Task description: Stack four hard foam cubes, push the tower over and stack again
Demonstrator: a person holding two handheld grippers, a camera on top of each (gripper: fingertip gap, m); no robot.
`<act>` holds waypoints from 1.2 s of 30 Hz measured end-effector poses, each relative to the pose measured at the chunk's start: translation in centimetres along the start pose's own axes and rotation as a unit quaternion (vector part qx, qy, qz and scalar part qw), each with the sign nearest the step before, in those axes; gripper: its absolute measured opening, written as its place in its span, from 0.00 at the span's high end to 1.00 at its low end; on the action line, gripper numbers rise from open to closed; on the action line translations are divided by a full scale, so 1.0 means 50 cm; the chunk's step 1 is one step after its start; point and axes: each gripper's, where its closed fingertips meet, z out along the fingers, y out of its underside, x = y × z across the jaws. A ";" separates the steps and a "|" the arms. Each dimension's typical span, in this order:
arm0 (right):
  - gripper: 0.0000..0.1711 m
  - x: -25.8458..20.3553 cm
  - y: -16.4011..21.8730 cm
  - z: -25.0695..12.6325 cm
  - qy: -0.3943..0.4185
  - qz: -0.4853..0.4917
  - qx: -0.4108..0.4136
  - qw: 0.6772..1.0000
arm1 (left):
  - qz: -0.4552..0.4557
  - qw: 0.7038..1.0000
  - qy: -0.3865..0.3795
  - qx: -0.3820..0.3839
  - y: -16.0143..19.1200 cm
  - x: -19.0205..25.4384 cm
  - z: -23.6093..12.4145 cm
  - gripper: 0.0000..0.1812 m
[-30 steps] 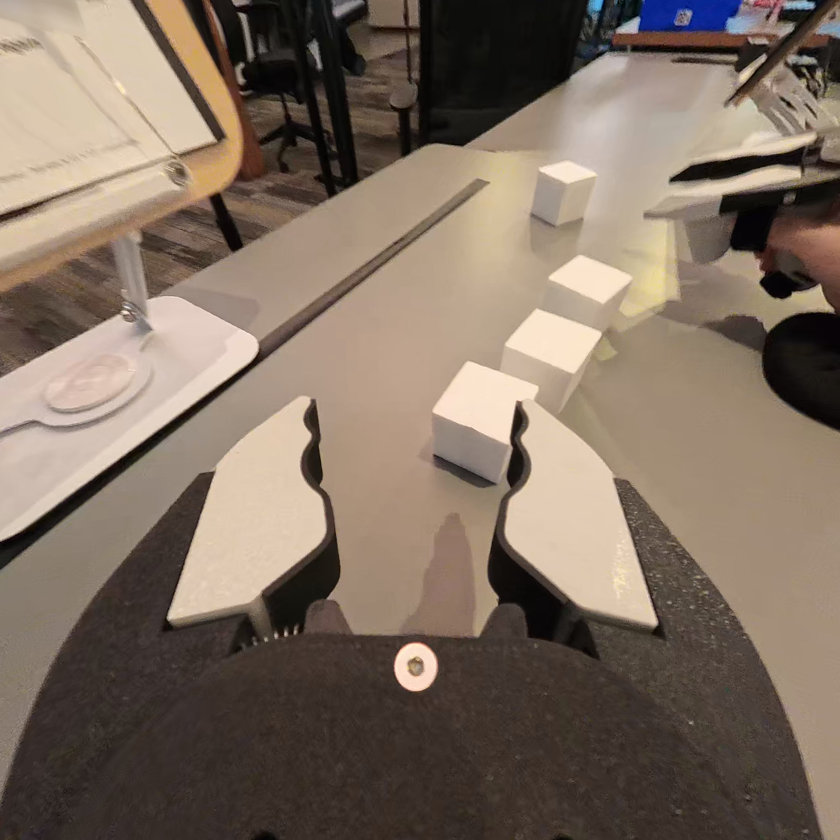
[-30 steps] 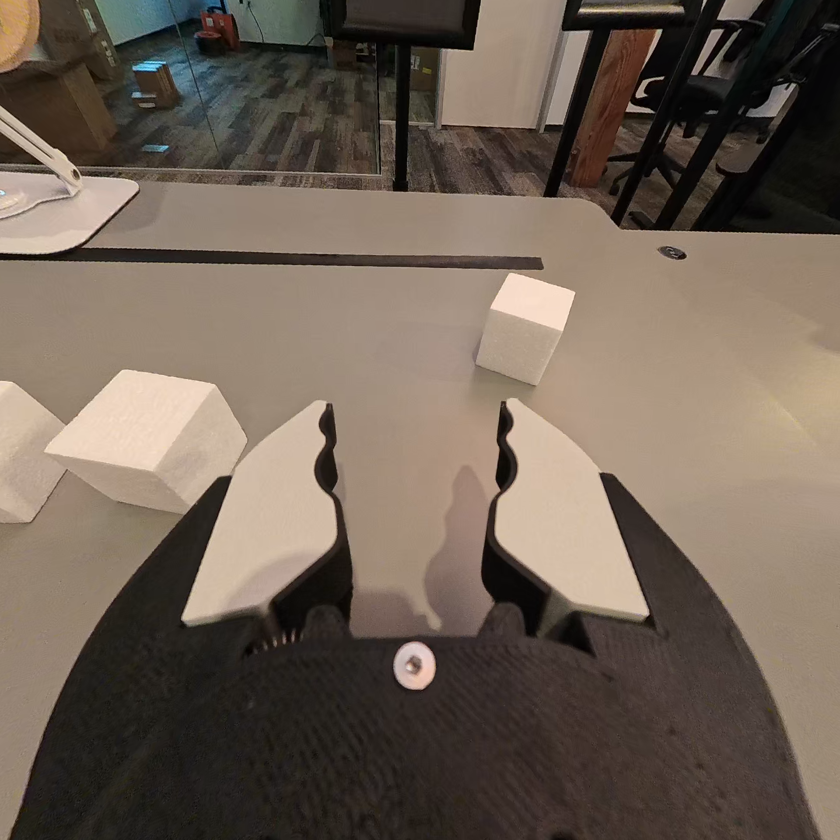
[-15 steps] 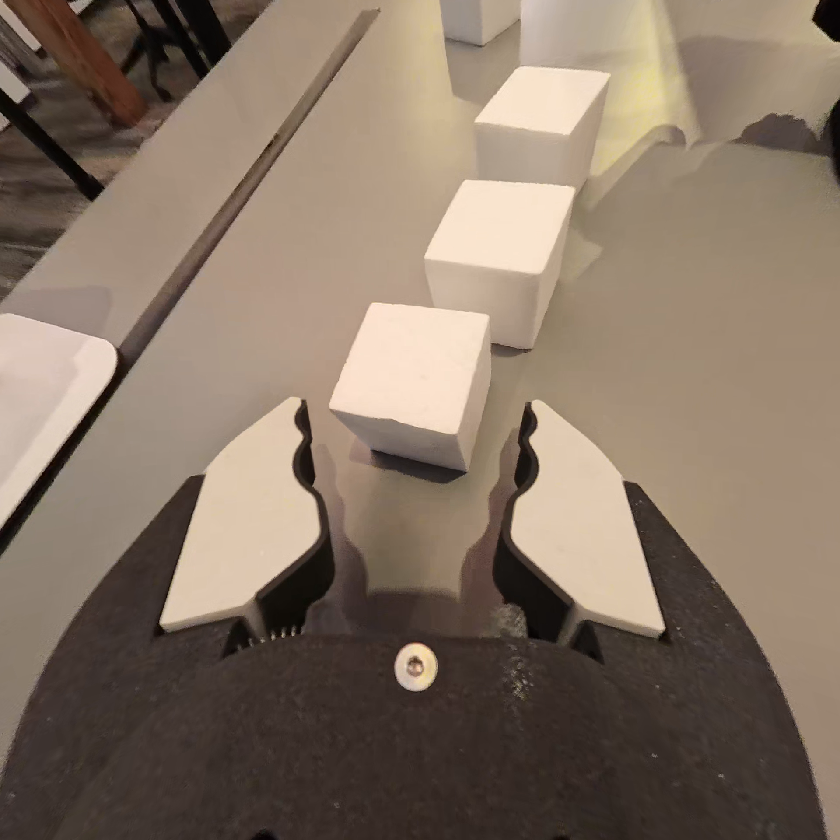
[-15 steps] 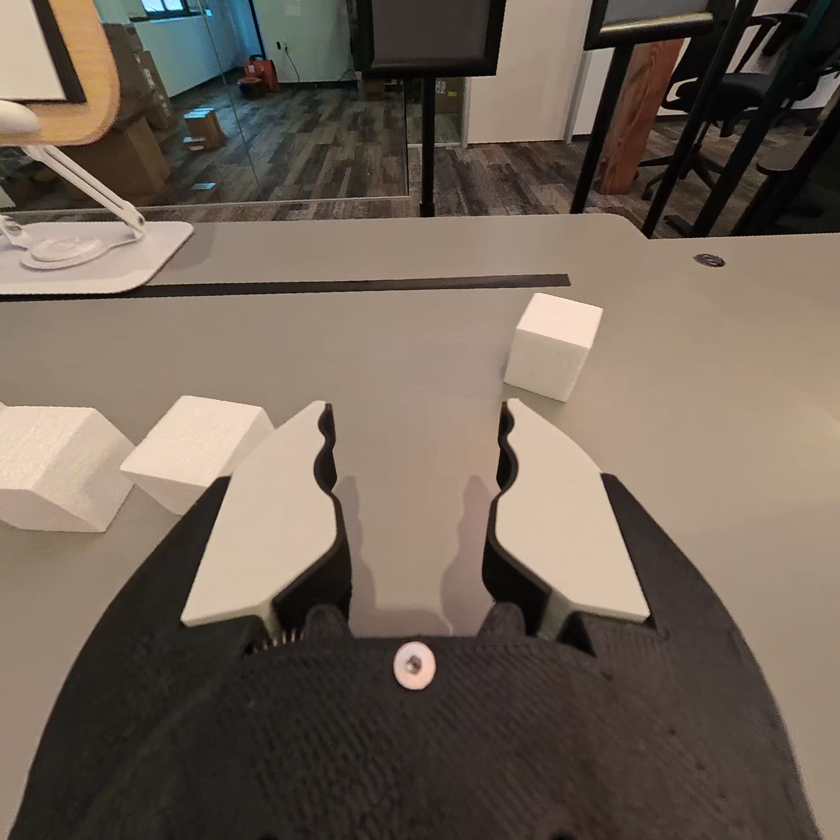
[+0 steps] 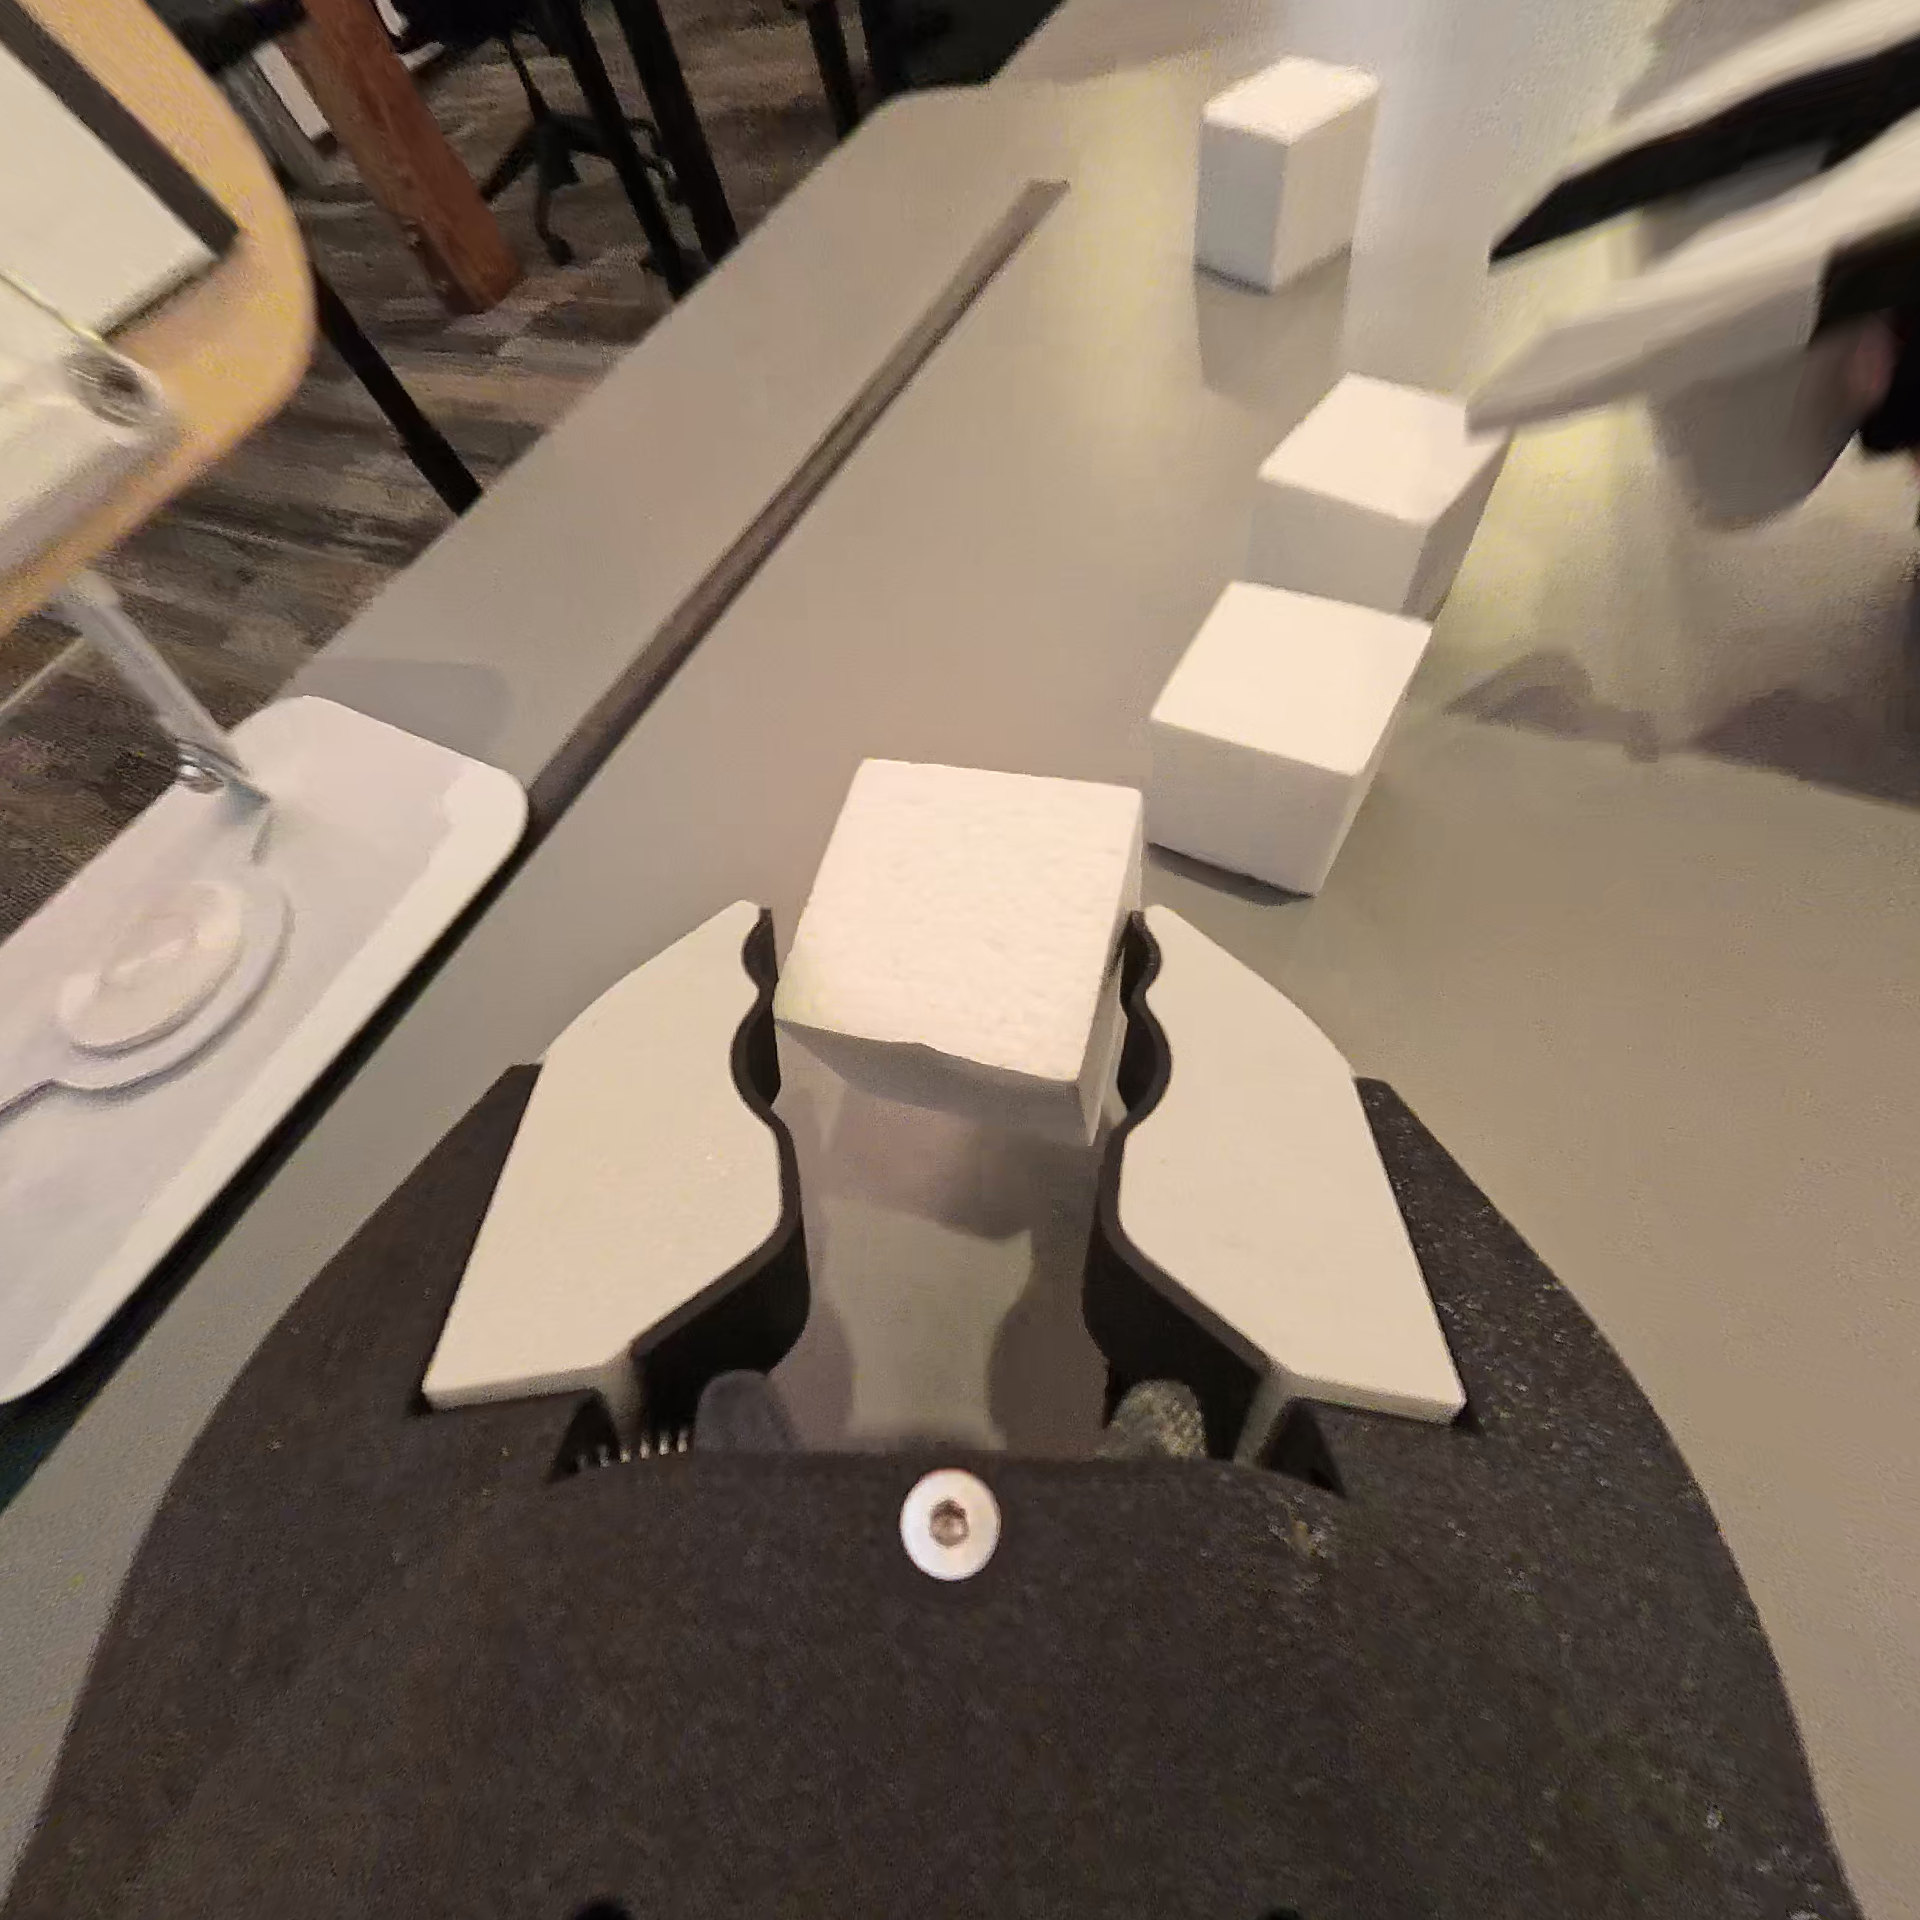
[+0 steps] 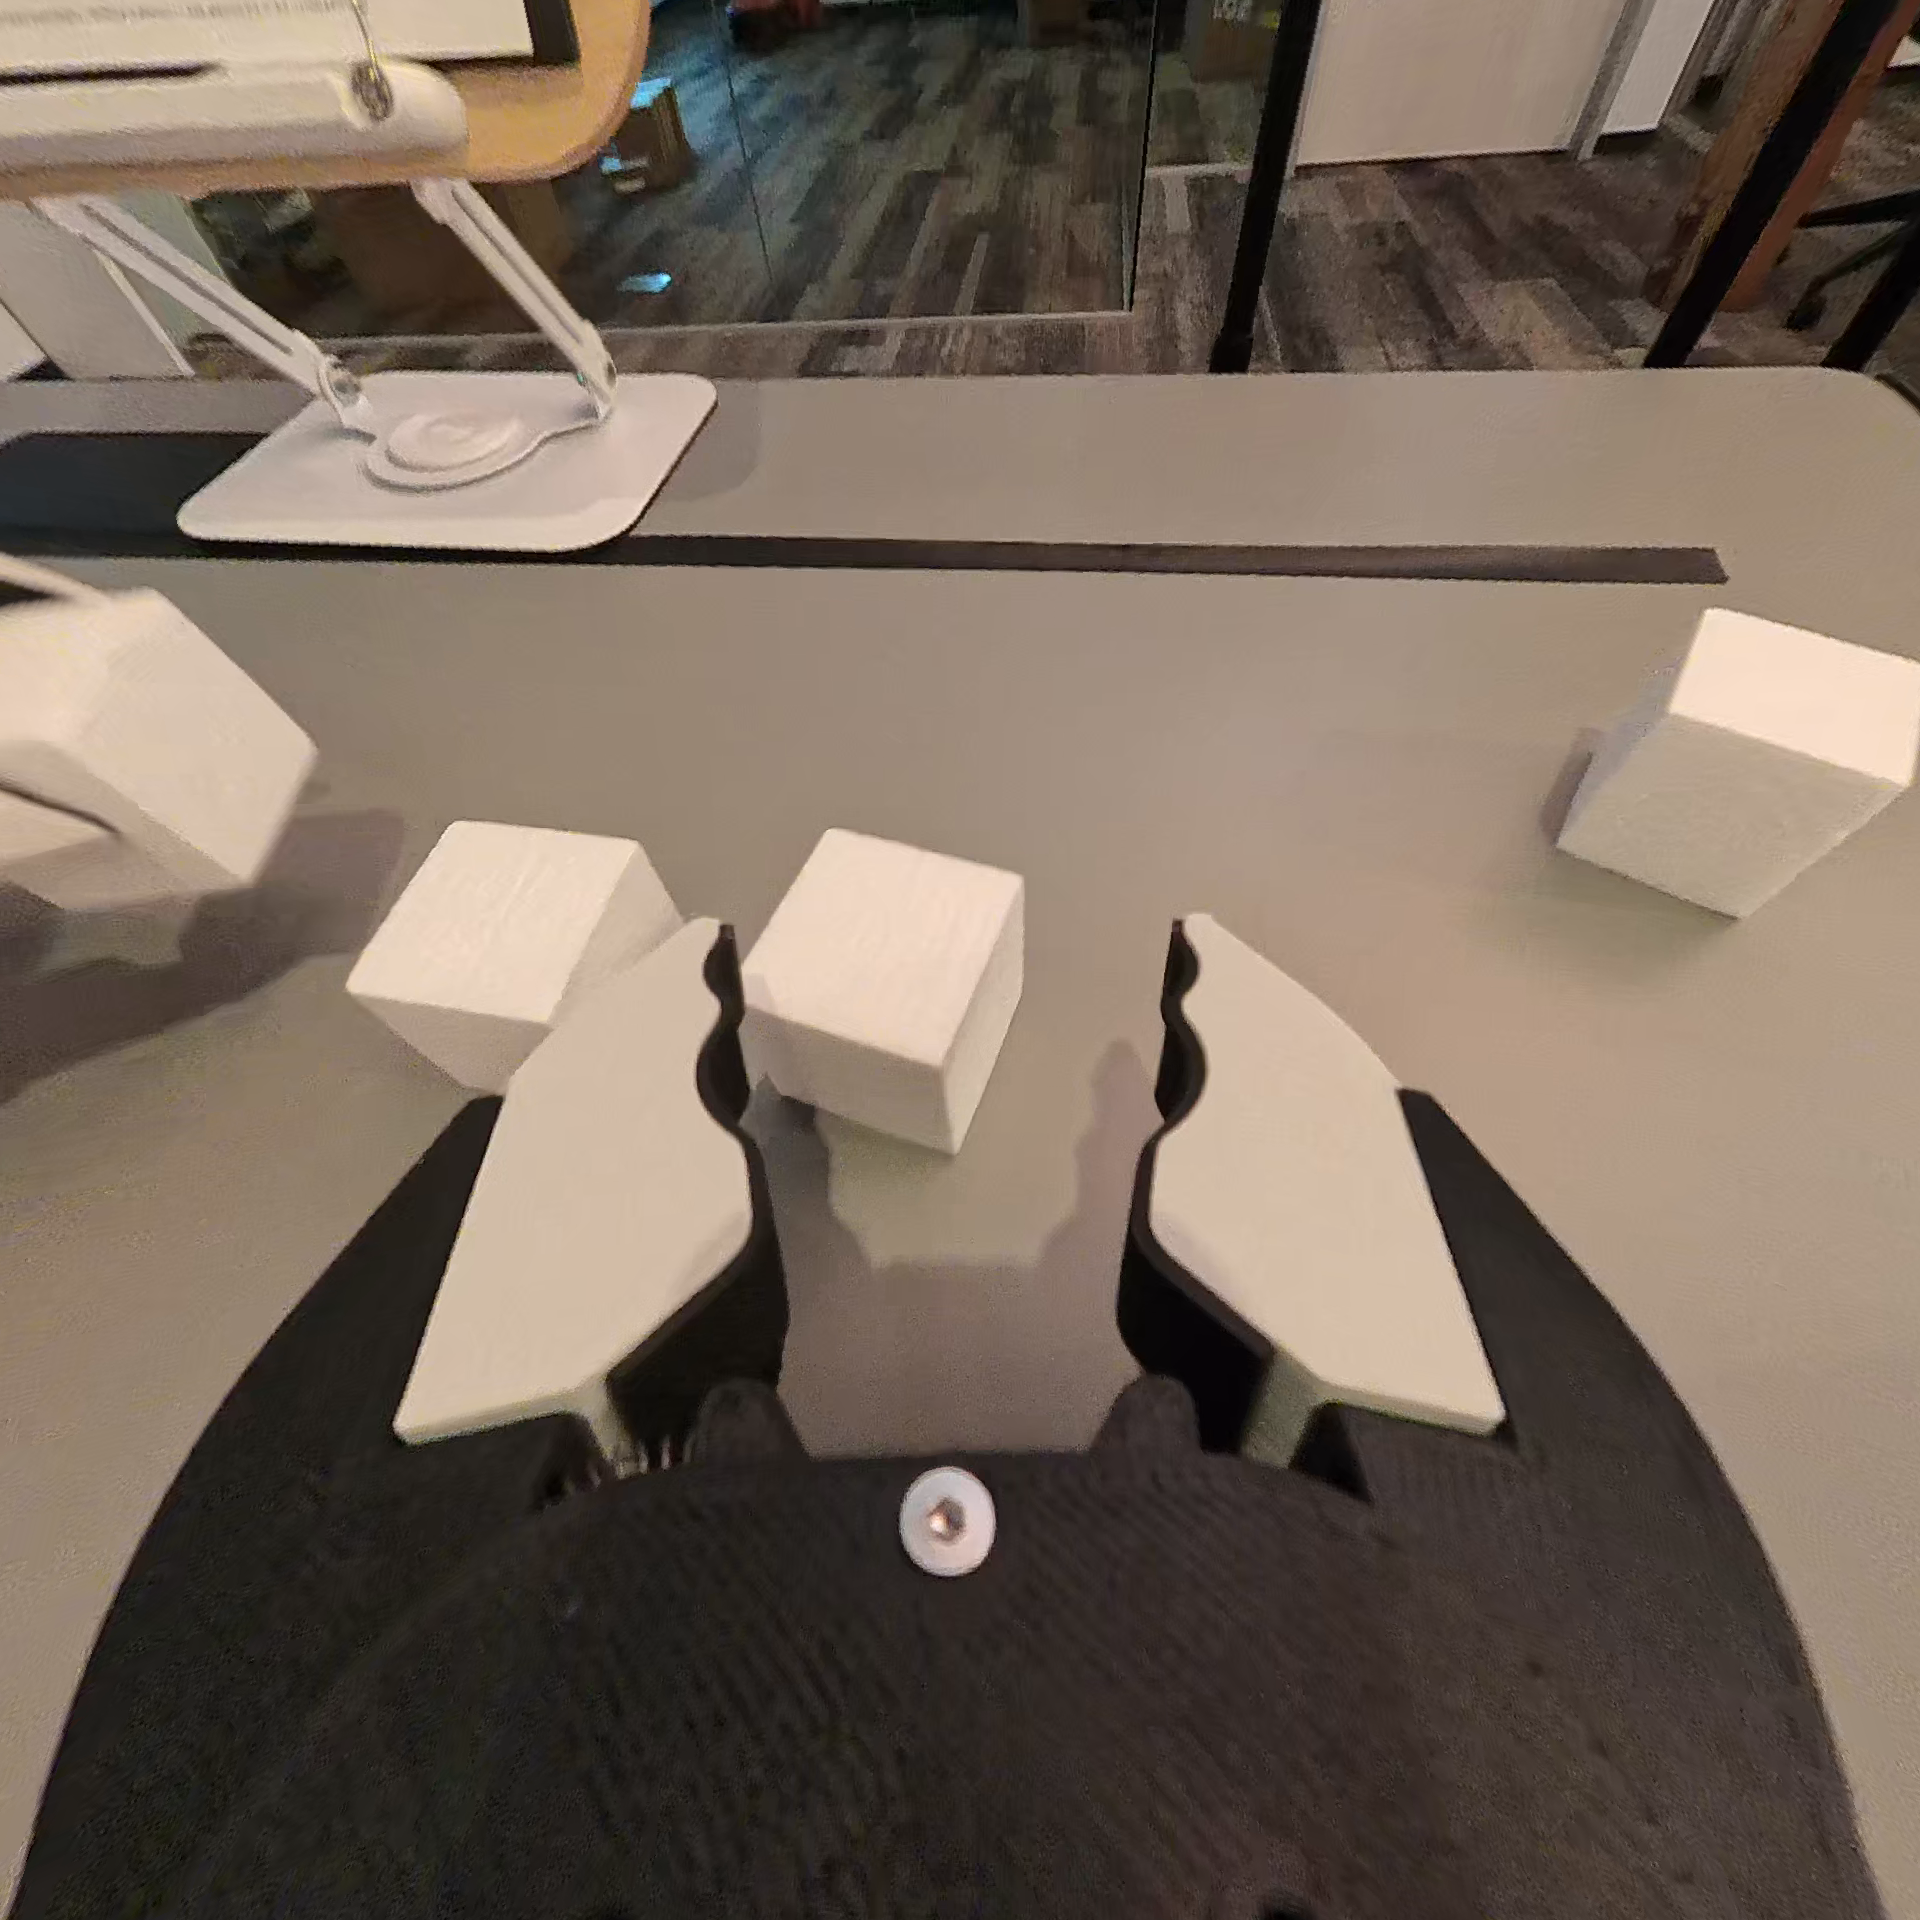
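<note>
Left hand-held gripper (image 5: 951,982), black textured body, pale grey wavy-edged fingers (image 5: 623,1164); silver centre screw (image 5: 950,1524)

I'm working in an office: grey desk (image 6: 1039,468), swivel chairs (image 5: 540,125) (dark ones), wood-look floor (image 6: 935,208), glass partition (image 6: 935,156).

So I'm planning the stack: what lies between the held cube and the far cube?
In the left wrist view, two loose cubes sit between the held cube and far cube.

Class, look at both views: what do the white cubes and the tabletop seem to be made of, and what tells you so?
Cubes, such as the one held in the left gripper: held cube looks like white rigid foam, matte, with a fine grainy texture and a chipped edge. Tabletop: probably grey laminate, smooth with a faint sheen; the core cannot be told.
</note>
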 end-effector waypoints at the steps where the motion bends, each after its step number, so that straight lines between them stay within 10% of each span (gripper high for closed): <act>1: 0.54 -0.004 0.004 0.002 0.005 -0.003 -0.004 1.000 | -0.004 1.000 -0.005 0.014 -0.013 -0.007 -0.015 0.65; 16: 0.63 -0.034 0.071 0.057 0.007 -0.018 -0.096 0.995 | 0.053 0.996 -0.049 0.052 -0.102 -0.006 -0.096 0.65; 25: 0.64 -0.135 -0.053 -0.015 -0.092 0.033 0.026 0.995 | 0.042 0.997 -0.053 0.046 -0.099 -0.018 -0.109 0.65; 36: 0.64 -0.224 -0.028 0.027 -0.069 -0.065 -0.063 0.993 | 0.035 0.997 -0.054 0.041 -0.090 -0.025 -0.111 0.65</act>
